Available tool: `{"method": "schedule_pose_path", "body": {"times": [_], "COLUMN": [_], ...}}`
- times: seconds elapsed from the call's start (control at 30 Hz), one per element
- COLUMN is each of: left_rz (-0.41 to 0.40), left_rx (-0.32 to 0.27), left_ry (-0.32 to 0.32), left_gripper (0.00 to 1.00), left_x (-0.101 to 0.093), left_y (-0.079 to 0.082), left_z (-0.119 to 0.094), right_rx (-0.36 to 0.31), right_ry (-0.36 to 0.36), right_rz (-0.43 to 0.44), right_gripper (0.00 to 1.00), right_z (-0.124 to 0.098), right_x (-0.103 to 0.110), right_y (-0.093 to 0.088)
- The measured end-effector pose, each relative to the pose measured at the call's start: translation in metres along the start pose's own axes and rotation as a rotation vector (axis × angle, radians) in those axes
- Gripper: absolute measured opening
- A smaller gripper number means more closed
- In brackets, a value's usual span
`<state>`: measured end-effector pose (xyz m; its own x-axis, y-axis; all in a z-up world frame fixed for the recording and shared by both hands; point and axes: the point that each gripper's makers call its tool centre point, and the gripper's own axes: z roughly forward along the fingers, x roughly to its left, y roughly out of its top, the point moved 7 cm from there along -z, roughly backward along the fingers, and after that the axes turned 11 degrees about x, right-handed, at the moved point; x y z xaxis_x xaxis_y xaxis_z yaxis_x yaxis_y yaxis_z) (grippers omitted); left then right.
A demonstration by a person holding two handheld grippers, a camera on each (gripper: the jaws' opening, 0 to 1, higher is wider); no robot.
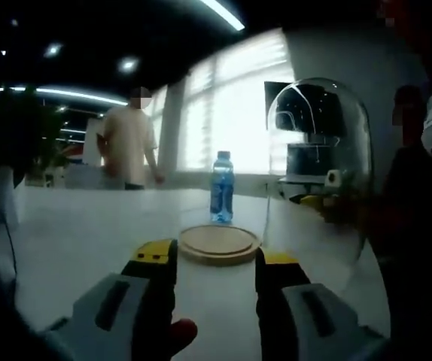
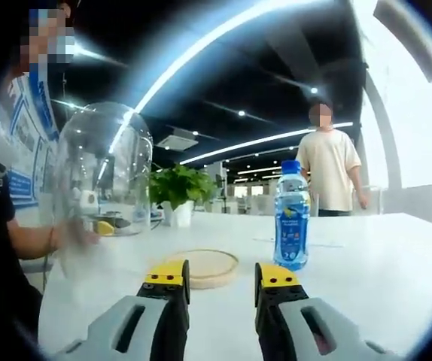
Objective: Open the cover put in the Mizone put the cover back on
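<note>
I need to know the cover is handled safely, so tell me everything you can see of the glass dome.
The glass dome is a clear, bell-shaped cover with a rounded top, looking like glass or clear plastic, with reflections on its surface. It is off the round wooden base, which lies bare on the white table. The dome stands upright to the side of the base. In the right gripper view a person's hand is at its lower edge. Whether it rests on the table is unclear.
</note>
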<state>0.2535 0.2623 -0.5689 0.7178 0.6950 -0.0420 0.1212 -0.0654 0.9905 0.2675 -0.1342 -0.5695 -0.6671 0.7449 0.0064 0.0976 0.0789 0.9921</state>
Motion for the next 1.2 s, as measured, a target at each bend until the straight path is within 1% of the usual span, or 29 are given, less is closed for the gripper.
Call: {"method": "schedule_pose_path", "body": {"times": [0.07, 0.2, 0.33, 0.47, 0.67, 0.77, 0.8, 0.83, 0.87, 0.93, 0.97, 1.1, 1.2], "left_rz": [-0.008, 0.002, 0.014, 0.006, 0.011, -0.003, 0.003, 0.026, 0.023, -0.01, -0.009, -0.001, 0.022], "left_rx": [0.001, 0.014, 0.028, 0.023, 0.035, 0.02, 0.035, 0.029, 0.026, 0.015, 0.012, -0.002, 0.018], "left_ry": [-0.001, -0.007, -0.009, -0.002, 0.0, -0.006, 0.006, 0.008, 0.008, 0.003, 0.004, -0.005, -0.012], "left_gripper": [0.34, 0.34, 0.34, 0.34, 0.34, 0.34, 0.34, 0.34, 0.34, 0.34, 0.34, 0.34, 0.34], "left_x": [0.0, -0.002, -0.003, -0.001, 0.0, 0.002, 0.003, 0.003, 0.003, 0.004, 0.004, -0.002, -0.005], "left_y": [0.001, 0.001, 0.002, 0.005, 0.007, 0.003, 0.002, 0.002, 0.001, 0.002, 0.003, 0.004, 0.001], "left_z": [0.001, 0.004, 0.005, 0.006, 0.009, 0.012, 0.011, 0.01, 0.009, 0.007, 0.006, 0.006, 0.008], "right_rx": [-0.002, -0.015, -0.023, -0.031, -0.037, -0.042, -0.04, -0.04, -0.039, -0.039, -0.039, -0.026, -0.011], "right_ry": [-0.004, -0.022, -0.029, -0.049, -0.098, -0.113, -0.115, -0.117, -0.121, -0.132, -0.138, -0.174, -0.218], "right_rz": [0.002, 0.015, 0.009, 0.016, 0.02, 0.027, 0.032, 0.037, 0.038, 0.028, 0.025, 0.02, 0.0], "right_gripper": [0.28, 0.27, 0.27, 0.27, 0.27, 0.26, 0.25, 0.24, 0.23, 0.23, 0.23, 0.23, 0.25], "right_z": [0.0, 0.0, 0.0, 0.004, 0.011, 0.014, 0.015, 0.017, 0.018, 0.022, 0.024, 0.035, 0.044], "right_x": [-0.001, -0.005, -0.005, -0.006, -0.011, -0.012, -0.013, -0.013, -0.014, -0.015, -0.016, -0.026, -0.034], "right_y": [0.001, 0.009, 0.014, 0.02, 0.037, 0.043, 0.046, 0.048, 0.051, 0.057, 0.06, 0.073, 0.084]}}
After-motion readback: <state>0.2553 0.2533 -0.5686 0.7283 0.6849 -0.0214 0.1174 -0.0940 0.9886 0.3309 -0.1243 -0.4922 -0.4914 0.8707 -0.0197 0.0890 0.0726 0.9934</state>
